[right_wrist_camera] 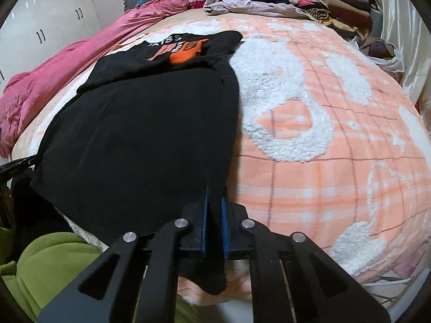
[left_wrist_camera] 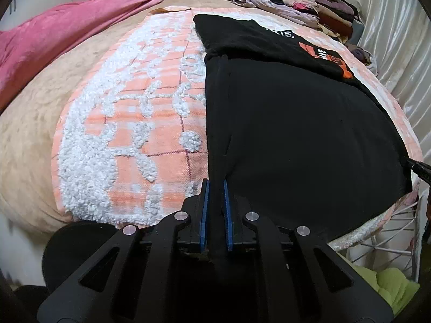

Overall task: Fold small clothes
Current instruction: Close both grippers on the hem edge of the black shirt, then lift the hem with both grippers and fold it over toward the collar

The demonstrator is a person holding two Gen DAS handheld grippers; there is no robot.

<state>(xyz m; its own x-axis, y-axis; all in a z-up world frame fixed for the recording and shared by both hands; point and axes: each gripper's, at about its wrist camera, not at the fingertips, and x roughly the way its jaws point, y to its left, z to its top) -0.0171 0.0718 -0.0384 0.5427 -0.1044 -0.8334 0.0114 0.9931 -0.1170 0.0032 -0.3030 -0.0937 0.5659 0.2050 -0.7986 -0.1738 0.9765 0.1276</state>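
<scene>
Peach blanket (left_wrist_camera: 150,134) on bed, both grippers angled downward, left gripper (left_wrist_camera: 215,188) and right gripper (right_wrist_camera: 215,192) apparently pinching black garment (left_wrist_camera: 296,123) corners

1. We cannot see the black garment's (left_wrist_camera: 296,123) near hem where it drops behind the left tongs (left_wrist_camera: 215,185).
2. Its white lettering (left_wrist_camera: 280,32), far ahead of those tongs, is partly folded under and unreadable.
3. Beside the right tongs (right_wrist_camera: 214,191), the other tongs (right_wrist_camera: 16,164) are cut off by the picture's left edge.
4. The piled clothes (right_wrist_camera: 339,2) far ahead blur together.
</scene>
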